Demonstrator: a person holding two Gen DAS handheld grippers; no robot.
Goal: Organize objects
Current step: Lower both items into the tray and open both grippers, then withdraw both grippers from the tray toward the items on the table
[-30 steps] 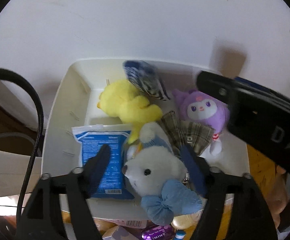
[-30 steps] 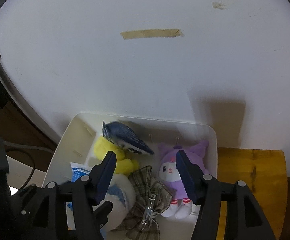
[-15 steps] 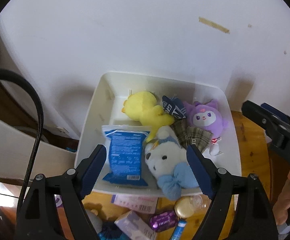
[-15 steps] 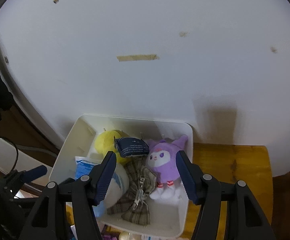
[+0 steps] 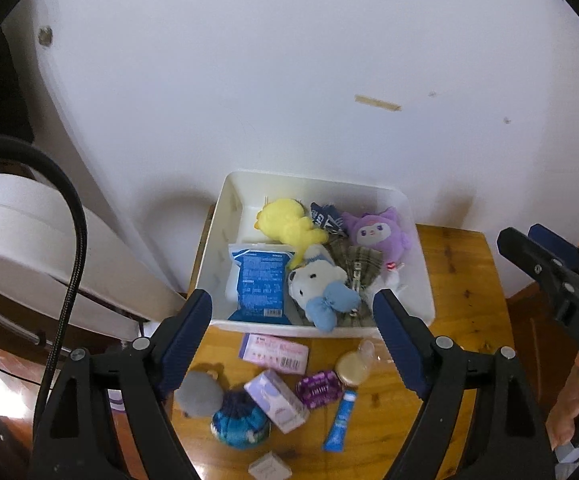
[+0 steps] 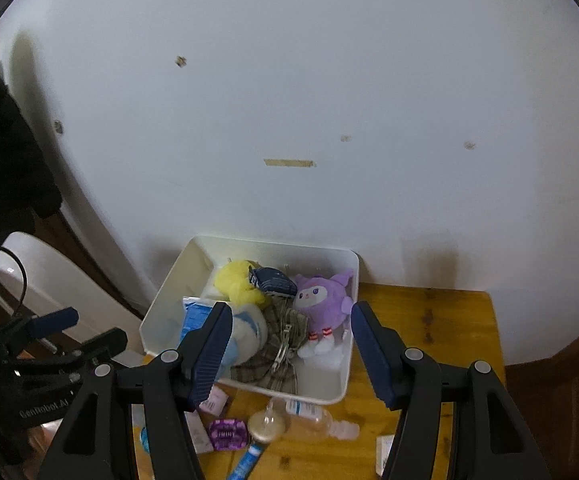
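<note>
A white bin point(image 5: 225, 216) point(image 6: 169, 280) stands against the wall on a wooden table point(image 5: 461, 280) point(image 6: 429, 312). In it lie a yellow duck plush point(image 5: 285, 222) point(image 6: 235, 280), a dark blue packet point(image 5: 325, 216) point(image 6: 273, 280), a purple plush point(image 5: 377, 232) point(image 6: 321, 300), a white bear plush point(image 5: 317, 280), a plaid bow point(image 5: 359, 268) point(image 6: 277, 356) and a blue wipes pack point(image 5: 259, 280). My left gripper point(image 5: 293, 336) is open and empty, held back above the bin's near side. My right gripper point(image 6: 287, 350) is open and empty too, above the bin.
Loose items lie on the table in front of the bin: a pink box point(image 5: 273, 354), a lilac box point(image 5: 279, 400), a purple mint tin point(image 5: 316, 390) point(image 6: 227, 434), a gold-lidded jar point(image 5: 352, 368), a blue tube point(image 5: 341, 420), a grey plush point(image 5: 199, 394), a clear bottle point(image 6: 313, 418).
Both grippers have drawn back and up from the bin. The dark blue packet, in mid-air a second ago, now rests in the bin between duck and purple plush.
</note>
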